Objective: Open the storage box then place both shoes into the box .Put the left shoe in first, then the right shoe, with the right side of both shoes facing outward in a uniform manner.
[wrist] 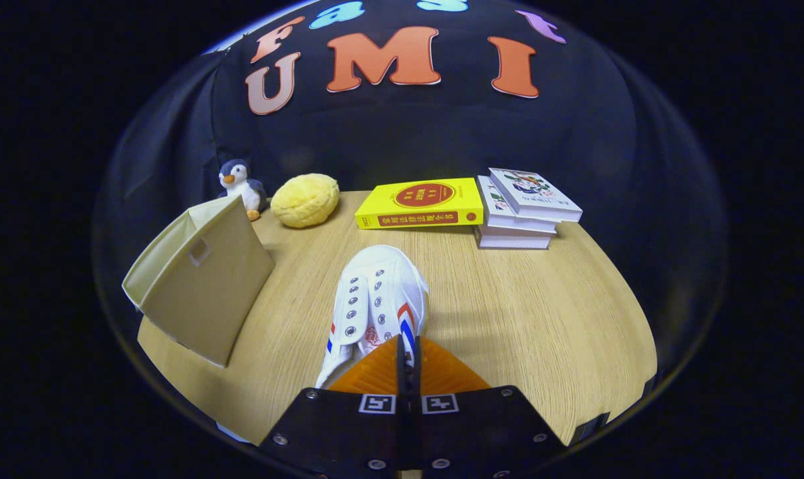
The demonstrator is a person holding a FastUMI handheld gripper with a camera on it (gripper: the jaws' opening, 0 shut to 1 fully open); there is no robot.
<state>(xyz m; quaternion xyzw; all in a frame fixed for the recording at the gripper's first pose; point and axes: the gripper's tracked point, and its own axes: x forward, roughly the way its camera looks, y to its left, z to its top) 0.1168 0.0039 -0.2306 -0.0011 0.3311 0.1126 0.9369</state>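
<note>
- Beige fabric storage box (199, 286) stands on the wooden table (541, 313) to the left of your fingers, tilted, its opening facing away to the left; no shoe shows inside.
- White canvas shoe (378, 299) sits just ahead of your gripper (407, 356), toe pointing away; your fingers are clenched together on its heel rim, as far as you can judge.
- Keep that pinch firm, carry the shoe left, and turn it so its right side faces outward.
- Yellow book (420, 203) and stacked books (525, 209) lie well beyond; avoid them.
</note>
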